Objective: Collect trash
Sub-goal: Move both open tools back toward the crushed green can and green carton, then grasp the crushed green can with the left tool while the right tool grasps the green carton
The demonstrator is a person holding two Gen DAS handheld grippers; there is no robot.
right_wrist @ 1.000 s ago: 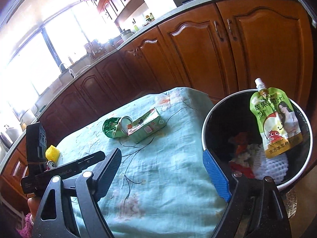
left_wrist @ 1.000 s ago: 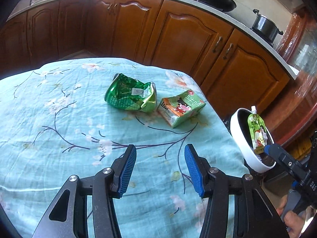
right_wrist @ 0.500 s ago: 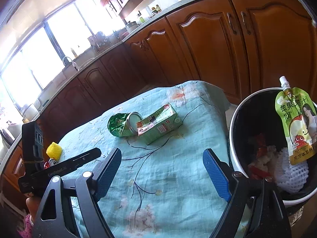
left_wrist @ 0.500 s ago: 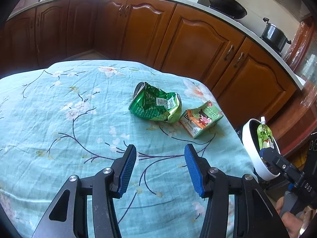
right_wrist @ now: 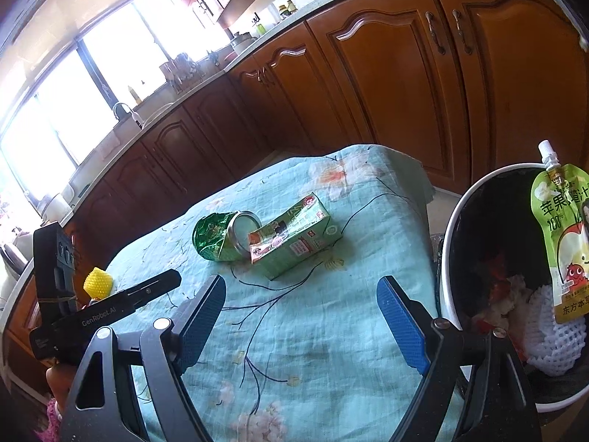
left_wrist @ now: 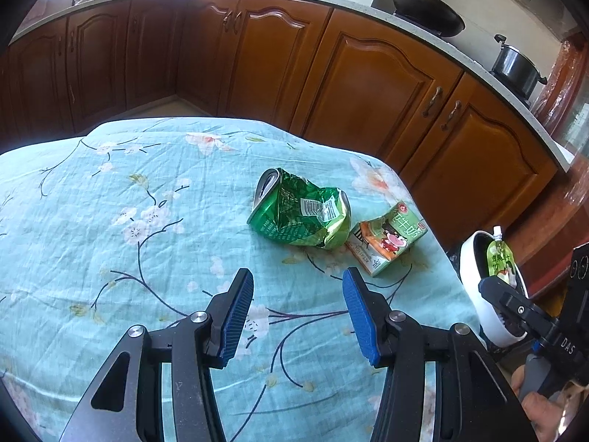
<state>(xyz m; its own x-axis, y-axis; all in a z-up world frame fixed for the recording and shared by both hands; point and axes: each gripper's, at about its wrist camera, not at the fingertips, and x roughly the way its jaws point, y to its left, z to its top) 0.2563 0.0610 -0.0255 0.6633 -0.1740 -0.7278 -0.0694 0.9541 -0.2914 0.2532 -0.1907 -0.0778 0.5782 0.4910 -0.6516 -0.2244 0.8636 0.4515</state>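
Note:
A crushed green can [left_wrist: 300, 213] lies on the teal floral tablecloth [left_wrist: 110, 243], touching a green and orange milk carton [left_wrist: 386, 243] on its right. Both also show in the right wrist view, the can [right_wrist: 217, 237] and the carton [right_wrist: 294, 239]. My left gripper [left_wrist: 296, 305] is open and empty, just short of the can. My right gripper [right_wrist: 303, 316] is open wide and empty above the cloth, short of the carton. A white-rimmed bin [right_wrist: 451, 243] stands past the table's right edge and holds a green juice pouch [right_wrist: 563, 232] and white foam net [right_wrist: 552, 331].
Brown kitchen cabinets [left_wrist: 368, 73] run behind the table. A yellow foam piece [right_wrist: 97, 281] lies at the table's far left in the right wrist view. The table edge drops off toward the bin [left_wrist: 471, 258]. A wok [left_wrist: 427, 11] and pot [left_wrist: 515, 66] sit on the counter.
Both views have shifted: the can and carton now sit further right in the left wrist view and closer in the right wrist view. The bin has slid toward the right edge. Both grippers stay open.

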